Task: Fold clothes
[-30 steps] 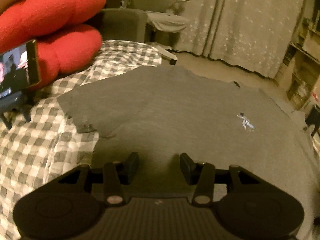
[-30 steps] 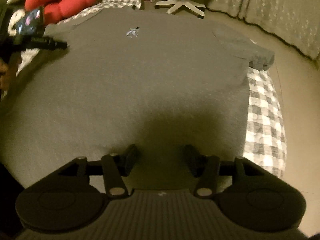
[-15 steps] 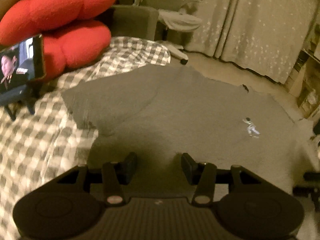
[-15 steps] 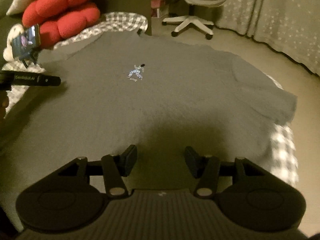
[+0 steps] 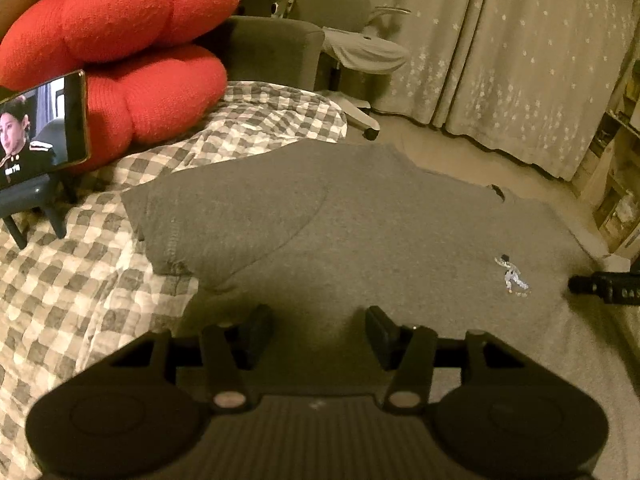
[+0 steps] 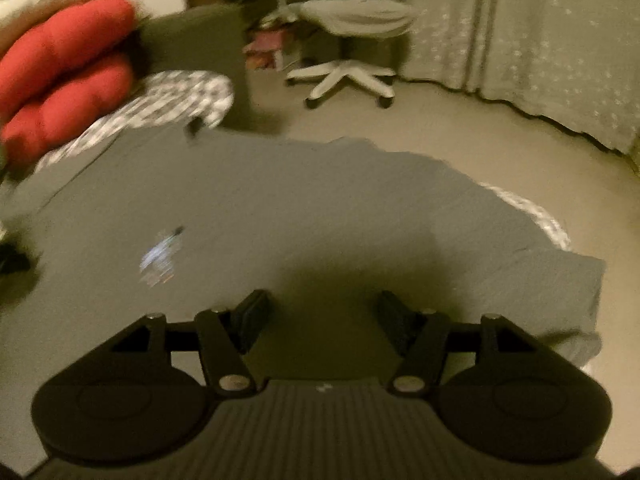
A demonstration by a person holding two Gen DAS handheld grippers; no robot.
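Grey short-sleeved T-shirt point(image 5: 380, 232) lies spread flat on checked grey-and-white bedcover point(image 5: 80, 280), small white figure print point(image 5: 512, 276) facing up. Left gripper point(image 5: 318, 330) hangs over shirt near one sleeve point(image 5: 208, 216), fingers wide, nothing between them. Right gripper point(image 6: 320, 320) over other side, fingers wide too, empty; that view blurred. Red plush cushion point(image 5: 132, 52) behind phone on stand point(image 5: 40, 132).

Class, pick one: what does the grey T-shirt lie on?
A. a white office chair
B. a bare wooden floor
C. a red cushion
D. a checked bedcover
D: the grey T-shirt is spread flat over the checked bedcover, which shows beside its sleeve.
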